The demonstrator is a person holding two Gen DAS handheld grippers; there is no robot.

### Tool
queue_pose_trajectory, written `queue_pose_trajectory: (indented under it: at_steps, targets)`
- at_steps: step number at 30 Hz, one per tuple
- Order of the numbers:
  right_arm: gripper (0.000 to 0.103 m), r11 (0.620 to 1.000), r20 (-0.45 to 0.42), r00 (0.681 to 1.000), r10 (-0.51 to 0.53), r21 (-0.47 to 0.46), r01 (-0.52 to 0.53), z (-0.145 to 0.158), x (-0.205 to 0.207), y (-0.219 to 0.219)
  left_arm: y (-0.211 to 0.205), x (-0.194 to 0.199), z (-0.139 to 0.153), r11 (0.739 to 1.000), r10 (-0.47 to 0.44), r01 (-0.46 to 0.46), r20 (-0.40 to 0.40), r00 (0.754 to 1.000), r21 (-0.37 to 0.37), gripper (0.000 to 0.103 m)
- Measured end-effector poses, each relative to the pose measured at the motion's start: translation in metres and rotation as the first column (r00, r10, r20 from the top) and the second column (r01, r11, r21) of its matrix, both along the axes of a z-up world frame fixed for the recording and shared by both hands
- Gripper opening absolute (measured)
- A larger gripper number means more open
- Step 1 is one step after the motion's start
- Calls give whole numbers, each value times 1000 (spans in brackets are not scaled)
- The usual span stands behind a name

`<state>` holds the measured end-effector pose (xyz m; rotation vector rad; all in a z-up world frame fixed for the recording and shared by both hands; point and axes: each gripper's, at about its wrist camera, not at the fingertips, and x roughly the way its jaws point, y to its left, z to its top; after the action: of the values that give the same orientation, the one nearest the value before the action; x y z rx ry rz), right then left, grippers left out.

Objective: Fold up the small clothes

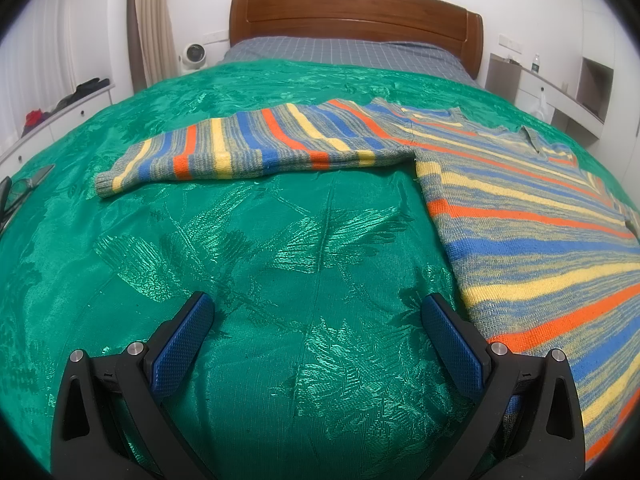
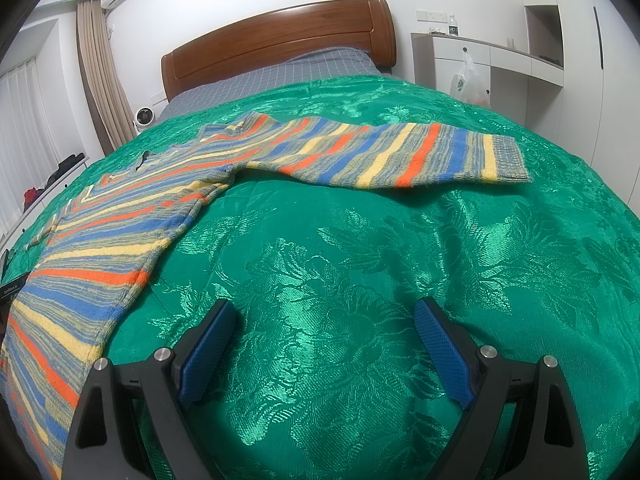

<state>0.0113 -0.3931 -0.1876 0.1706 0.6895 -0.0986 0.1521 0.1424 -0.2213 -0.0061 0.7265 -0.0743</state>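
Note:
A striped knit sweater in blue, yellow, orange and grey lies flat on the green bedspread. In the left wrist view its body fills the right side and one sleeve stretches out to the left. In the right wrist view the body lies at the left and the other sleeve stretches right. My left gripper is open and empty over bare bedspread, just left of the sweater's hem side. My right gripper is open and empty over bedspread, right of the body.
A wooden headboard and grey checked sheet lie at the far end. White cabinets with a plastic bag stand at the right. A low white dresser and small fan stand at the left.

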Motion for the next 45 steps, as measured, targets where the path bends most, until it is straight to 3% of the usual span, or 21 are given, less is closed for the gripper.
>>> queue_pose_trajectory:
  at_steps: [13,17,19,22,26,28,30,31,32,34,37,38,39,42,45]
  targets:
    - [90,1000,-10,1000,-4,-8,4,1,1,1,0,0,0,1000,-1,1,0,1000,-1,103]
    - [92,1000,-78,997,-5,-11,4,9,6,2,0,0,0,1000,0,0,-2,1000,2,103]
    - [93,999,-141,990,23,47,-17,19,10,-5,0,0,0,1000,1,-1,-5,1000,7,103]
    - [93,969,-119,992,33,246,-3,38,6,-36,0,0,0,1000,4,-4,-5,1000,14,103]
    - [93,890,-30,991,-134,435,134,62,6,-114,-1,0,0,1000,6,-6,-8,1000,19,103]
    - [93,831,-60,977,-203,518,204,57,19,-157,-2,0,1,1000,8,-7,-10,1000,24,103]
    - [82,756,-141,966,-219,601,259,39,33,-186,-3,0,2,1000,10,-9,-14,1000,28,103]
    - [80,694,-203,952,-228,652,305,24,40,-203,-3,0,2,1000,11,-10,-15,1000,29,103]
    - [79,657,-217,947,-237,683,321,17,43,-211,-3,0,2,999,11,-11,-16,1000,31,103]
    - [75,617,-206,945,-254,718,323,13,49,-220,-4,0,2,999,12,-12,-18,1000,34,103]
    - [45,620,-221,946,-238,715,323,9,61,-223,-4,1,2,999,11,-11,-21,1000,38,103]
    - [16,636,-260,937,-234,688,350,4,67,-220,-4,1,2,999,12,-11,-22,1000,40,103]
    - [3,647,-296,924,-243,660,381,0,71,-215,-4,1,2,999,13,-12,-22,1000,41,103]
    - [3,669,-293,908,-299,614,419,12,70,-215,-4,0,2,999,14,-14,-20,1000,40,103]
    - [3,741,-193,945,-263,587,326,56,86,-195,-3,-1,2,999,13,-12,-15,1000,32,103]
